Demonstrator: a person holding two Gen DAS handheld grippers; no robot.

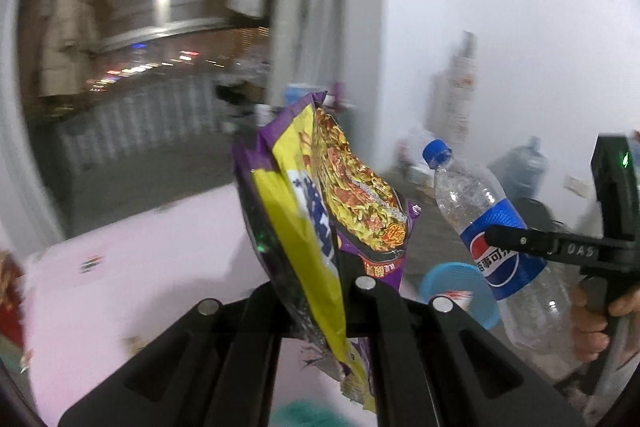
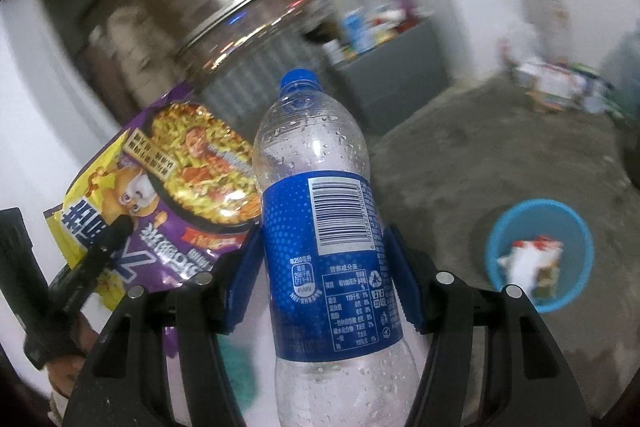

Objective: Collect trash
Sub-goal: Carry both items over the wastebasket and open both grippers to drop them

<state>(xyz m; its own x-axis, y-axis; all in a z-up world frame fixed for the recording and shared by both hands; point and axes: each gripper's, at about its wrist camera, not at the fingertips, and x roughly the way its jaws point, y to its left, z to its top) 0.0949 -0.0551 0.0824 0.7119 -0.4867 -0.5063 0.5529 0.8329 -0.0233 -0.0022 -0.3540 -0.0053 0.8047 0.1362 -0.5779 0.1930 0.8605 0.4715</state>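
Purple and yellow foil marks the instant-noodle packet [image 1: 320, 211], which the left gripper [image 1: 340, 291] holds pinched between its two black fingers. The packet stands nearly upright in the left wrist view, its printed noodle picture facing right, its lower corner hanging below the fingers. In the right wrist view the same packet sits at the left, just beside the bottle.

The right gripper [image 2: 320, 259] is clamped on an empty Pepsi bottle [image 2: 320, 227]. Its blue pads [image 2: 404, 279] press against the blue label on both sides. The bottle points up and away from the camera, its blue cap [image 2: 299, 79] screwed on, with droplets on the clear inner wall.

Both items are held in the air, above a pink surface [image 1: 140, 267] on the left and a grey floor [image 2: 500, 155] on the right.

A blue bin [image 2: 576, 227] stands on the grey floor, right of the bottle and apart from it. It contains a white and red wrapper [image 2: 528, 259].

The background is motion-blurred: a dark window, white curtains and clutter against the wall.
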